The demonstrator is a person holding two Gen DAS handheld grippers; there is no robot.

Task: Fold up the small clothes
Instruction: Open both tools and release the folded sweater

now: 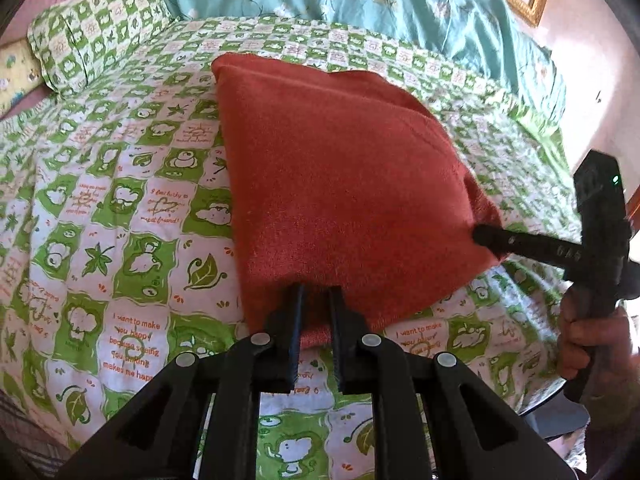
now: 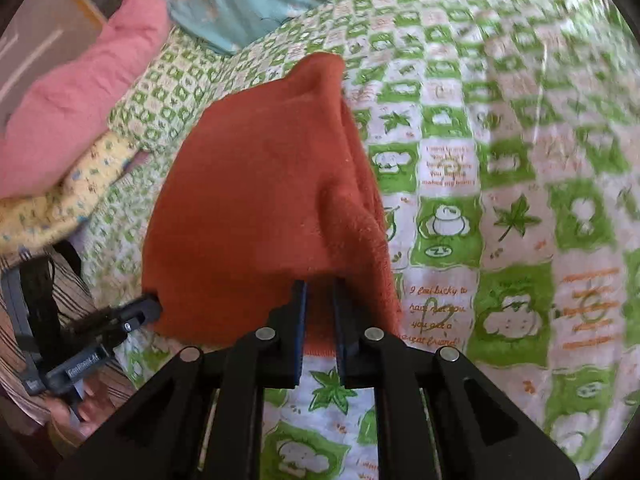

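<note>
Rust-red garment, a small fleecy piece, lifted at its near edge above the green-and-white checked bedspread, far edge trailing toward the teal quilt at the head of the bed. Left gripper clamped on the near hem, fingers closed onto a pinch of cloth with red fabric showing between them. Right gripper likewise clamped on the near hem at the garment's other near corner, fingers drawn together on the cloth; seen also from the left wrist view as a black tip biting the garment's right corner. Cloth between the two grips mostly smooth on the left side, bunched into a raised ridge nearer the right grip. Green checked pillow beside the teal quilt, pink pillow beyond it, both well apart from the garment.

Step in hand, by judgement: carrying the near edge over toward the far edge to halve the piece. For a clean fold: both grips level and moved together, hem held taut between them to pull out the ridge, near corners laid squarely onto the far corners before release. Risk: uneven travel, leaving a skewed or wrinkled fold.
</note>
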